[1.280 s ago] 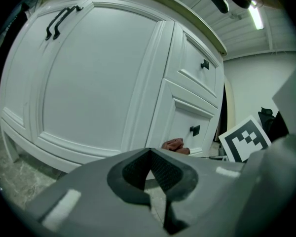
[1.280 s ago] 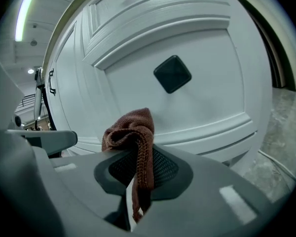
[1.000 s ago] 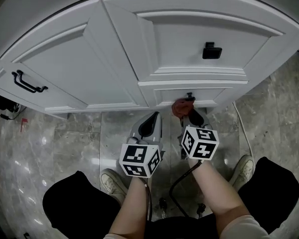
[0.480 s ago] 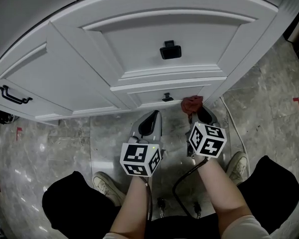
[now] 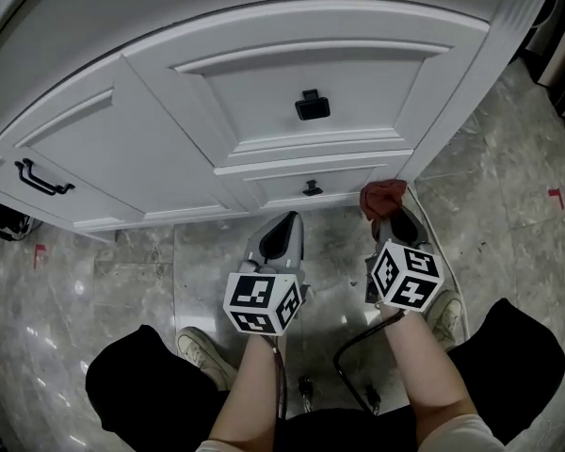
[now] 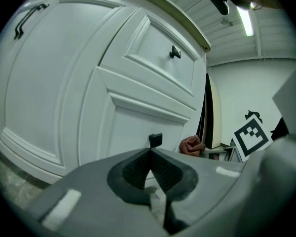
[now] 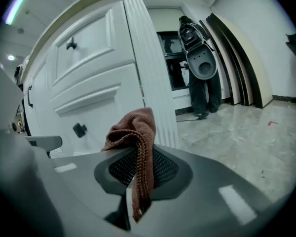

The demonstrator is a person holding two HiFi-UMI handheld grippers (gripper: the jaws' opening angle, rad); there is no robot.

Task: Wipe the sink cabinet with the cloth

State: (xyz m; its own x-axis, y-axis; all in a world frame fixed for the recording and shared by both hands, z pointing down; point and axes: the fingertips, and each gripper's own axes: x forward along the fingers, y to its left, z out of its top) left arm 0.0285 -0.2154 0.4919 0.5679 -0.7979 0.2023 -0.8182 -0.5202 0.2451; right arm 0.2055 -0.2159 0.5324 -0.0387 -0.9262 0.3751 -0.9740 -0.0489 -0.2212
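The white sink cabinet (image 5: 292,83) fills the top of the head view, with a small black knob (image 5: 312,105) on its upper panel and a smaller knob (image 5: 312,188) low down. My right gripper (image 5: 388,207) is shut on a reddish-brown cloth (image 5: 381,196), which sits at the cabinet's lower right corner by the fluted post (image 7: 148,78). In the right gripper view the cloth (image 7: 135,132) bunches above the jaws and hangs down between them. My left gripper (image 5: 281,235) hovers low before the cabinet base, jaws shut with nothing in them; in its own view it (image 6: 149,168) faces the door panels.
A long black handle (image 5: 43,178) is on the left door. Grey marble floor (image 5: 508,177) lies to the right, with a red mark (image 5: 554,194). The person's shoes (image 5: 207,347) and knees are below. Boards and a dark object (image 7: 202,58) lean by the far wall.
My right gripper has carried the cloth rightward along the cabinet's bottom, from the lower knob to the right corner post. The left gripper has stayed in place.
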